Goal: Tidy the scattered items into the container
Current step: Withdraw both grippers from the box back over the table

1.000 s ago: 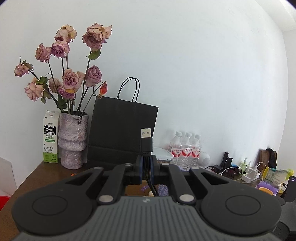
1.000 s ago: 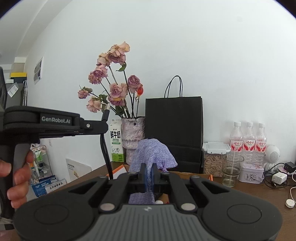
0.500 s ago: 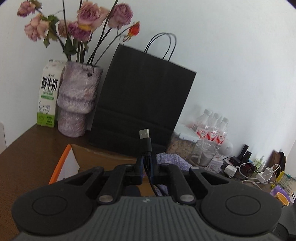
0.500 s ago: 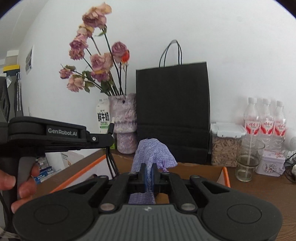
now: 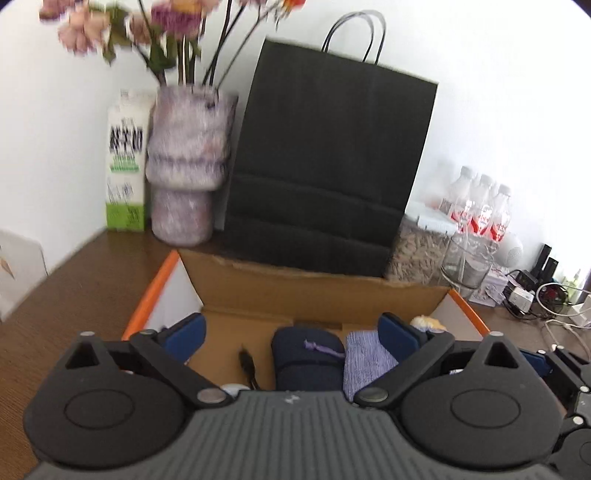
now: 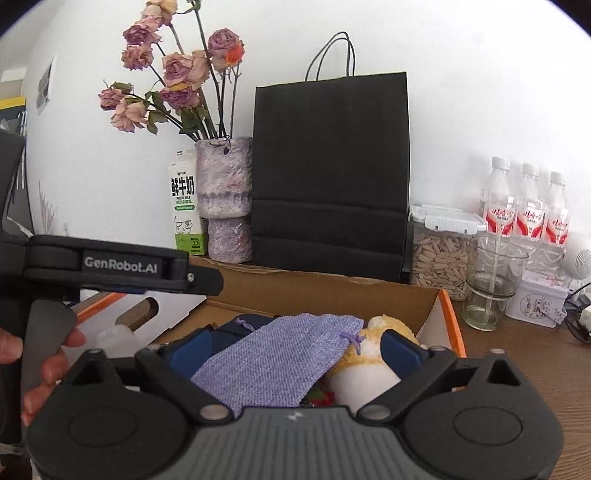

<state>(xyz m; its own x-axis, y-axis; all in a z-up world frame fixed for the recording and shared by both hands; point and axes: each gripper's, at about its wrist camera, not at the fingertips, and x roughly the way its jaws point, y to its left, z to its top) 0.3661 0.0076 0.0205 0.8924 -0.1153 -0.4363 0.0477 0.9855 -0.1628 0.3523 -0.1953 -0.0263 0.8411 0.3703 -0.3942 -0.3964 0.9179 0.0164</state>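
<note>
Cardboard walls of the box [image 5: 295, 291] hid part of its floor from me, and my own claws' bodies cut off its near end. My left view was blurred, the flowers [image 5: 162, 22] smeared. Inside the box lay a navy pouch [image 5: 306, 358], a lilac pouch [image 6: 273, 358] leaning on a yellow-and-white plush toy [image 6: 369, 365], and a black cable plug [image 5: 246, 365]. My left claw [image 5: 291, 336] was spread wide, gripping nothing. My right claw [image 6: 291, 350] gaped likewise above the lilac pouch.
</note>
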